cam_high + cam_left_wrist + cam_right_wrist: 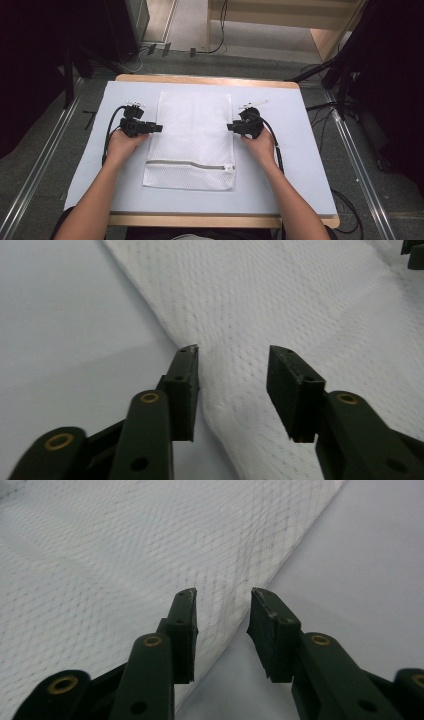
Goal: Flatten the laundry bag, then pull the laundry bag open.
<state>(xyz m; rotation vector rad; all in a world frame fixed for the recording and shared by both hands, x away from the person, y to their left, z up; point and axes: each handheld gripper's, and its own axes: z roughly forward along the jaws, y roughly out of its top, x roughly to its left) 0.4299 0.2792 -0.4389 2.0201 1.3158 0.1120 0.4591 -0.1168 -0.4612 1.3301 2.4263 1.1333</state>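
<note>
Mesh bag: the white mesh laundry bag [192,140] is lying flat in the middle of the counter [300,150], its grey zipper [190,164] running across the end nearest me.

Left hand-held gripper: I am holding my left hand-held gripper [156,128] at the bag's left edge, about halfway up its length, pointing inward across the bag. Its jaws are standing apart, one over the bare counter just beside the edge and the other over the mesh, so the edge is lying between them, and neither pad is pressing on the cloth.

Right hand-held gripper: I am holding my right hand-held gripper [231,127] at the bag's right edge, directly opposite the left one. Its jaws are standing partly apart, straddling that edge, and gripping nothing.

Contact: I cannot quite tell whether the tips are resting on the mesh or hovering just above it; the close views are blurred there.

Hands: my left hand [125,145] and right hand [260,145] are lying on either side of the bag.
</note>
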